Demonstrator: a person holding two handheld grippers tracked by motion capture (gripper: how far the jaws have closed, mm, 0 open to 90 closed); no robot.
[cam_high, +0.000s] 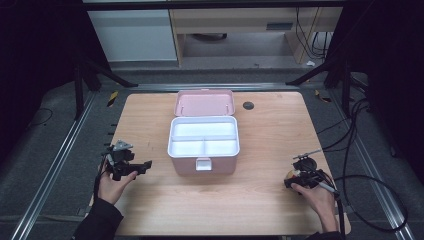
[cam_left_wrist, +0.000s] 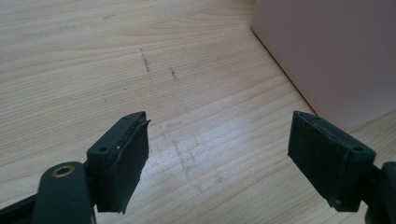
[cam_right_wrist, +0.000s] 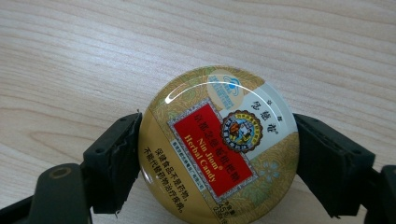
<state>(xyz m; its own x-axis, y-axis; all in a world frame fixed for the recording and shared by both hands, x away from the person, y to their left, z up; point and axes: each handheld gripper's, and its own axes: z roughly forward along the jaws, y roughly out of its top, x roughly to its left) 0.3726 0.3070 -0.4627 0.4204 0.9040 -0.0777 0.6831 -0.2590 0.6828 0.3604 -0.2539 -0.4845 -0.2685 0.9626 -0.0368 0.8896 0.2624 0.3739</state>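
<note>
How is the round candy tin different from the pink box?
The candy tin is round, gold and red; the pink box is squarish. The tin is small and its lid is on, while the box is much bigger and open, lid tipped back. The right tool grips the tin; nothing holds the box. Both are over the same wooden table.

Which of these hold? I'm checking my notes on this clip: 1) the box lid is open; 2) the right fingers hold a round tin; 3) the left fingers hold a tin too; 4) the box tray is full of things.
1) True: the pink box has its lid up.
2) True: the right gripper clamps the candy tin by its sides.
3) False: the left gripper is open, with bare table between its fingers.
4) False: the white tray looks empty.
</note>
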